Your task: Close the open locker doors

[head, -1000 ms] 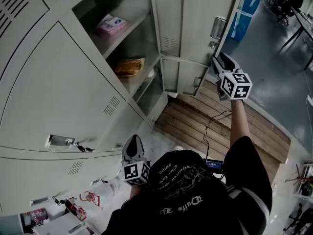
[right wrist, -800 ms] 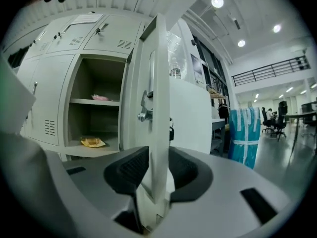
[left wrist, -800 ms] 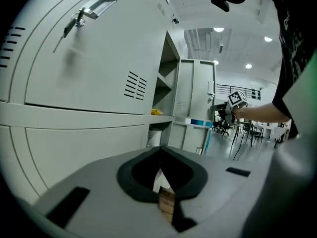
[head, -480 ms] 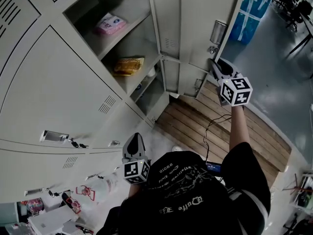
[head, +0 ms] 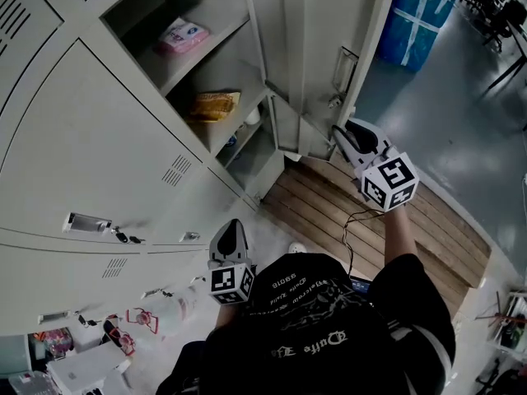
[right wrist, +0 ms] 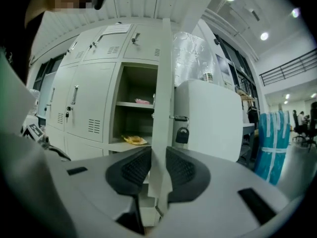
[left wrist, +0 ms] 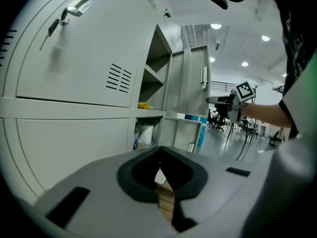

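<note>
The tall grey locker door (head: pixel 325 23) stands open beside the compartment holding a pink packet (head: pixel 183 35) and a yellow packet (head: pixel 212 105). My right gripper (head: pixel 339 135) is at that door's free edge below the handle (head: pixel 344 68). In the right gripper view the door edge (right wrist: pixel 161 103) runs straight between the pads of my right gripper (right wrist: pixel 157 175), whose jaws are closing onto it. A smaller lower door (head: pixel 290 128) also stands ajar. My left gripper (head: pixel 230 230) hangs low in front of the person's chest, shut and empty, pointing at the lockers (left wrist: pixel 79 68).
Closed locker doors (head: pixel 99 155) fill the left. A wooden pallet platform (head: pixel 370 216) lies on the floor under the open doors, with a black cable over it. A blue wrapped pack (head: pixel 424 15) stands behind the door. Loose clutter (head: pixel 82 360) sits at the lower left.
The open door has swung in toward the locker. My right gripper has moved left and down with it, its jaws narrowing onto the door edge. The left gripper has barely moved.
</note>
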`<state>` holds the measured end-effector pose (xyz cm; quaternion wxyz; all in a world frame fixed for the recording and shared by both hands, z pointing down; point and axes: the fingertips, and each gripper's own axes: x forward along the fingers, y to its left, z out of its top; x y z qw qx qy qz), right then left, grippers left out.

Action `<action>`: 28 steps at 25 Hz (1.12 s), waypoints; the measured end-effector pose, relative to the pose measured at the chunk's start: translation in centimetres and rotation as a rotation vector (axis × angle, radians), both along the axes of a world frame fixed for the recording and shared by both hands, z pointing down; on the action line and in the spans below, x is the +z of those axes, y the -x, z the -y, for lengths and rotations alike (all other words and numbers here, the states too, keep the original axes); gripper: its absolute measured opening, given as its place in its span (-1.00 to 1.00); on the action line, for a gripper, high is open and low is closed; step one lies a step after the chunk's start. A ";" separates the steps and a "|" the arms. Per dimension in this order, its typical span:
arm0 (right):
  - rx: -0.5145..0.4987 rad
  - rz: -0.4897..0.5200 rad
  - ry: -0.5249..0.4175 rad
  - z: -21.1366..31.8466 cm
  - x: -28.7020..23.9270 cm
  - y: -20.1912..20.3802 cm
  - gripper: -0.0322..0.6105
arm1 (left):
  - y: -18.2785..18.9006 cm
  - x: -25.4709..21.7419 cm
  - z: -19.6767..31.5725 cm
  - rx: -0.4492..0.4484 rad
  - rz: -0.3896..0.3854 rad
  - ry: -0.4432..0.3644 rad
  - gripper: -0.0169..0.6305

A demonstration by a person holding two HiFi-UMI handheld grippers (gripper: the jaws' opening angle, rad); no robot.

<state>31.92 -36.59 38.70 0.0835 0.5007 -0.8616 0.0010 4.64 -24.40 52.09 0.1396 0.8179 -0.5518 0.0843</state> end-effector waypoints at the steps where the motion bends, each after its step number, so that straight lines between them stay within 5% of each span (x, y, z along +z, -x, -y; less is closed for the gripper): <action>1: -0.015 -0.006 -0.005 -0.4 0.0 0.8 -0.60 | -0.2 0.1 0.0 0.001 0.004 0.001 -0.92; 15: -0.218 0.158 -0.034 -2.9 0.1 11.2 -0.55 | 0.6 0.2 0.7 -0.080 0.006 0.004 -0.92; 28: -0.423 0.128 -0.059 -0.6 0.1 20.5 -0.64 | 4.1 -0.6 0.6 -0.239 0.016 -0.009 -0.92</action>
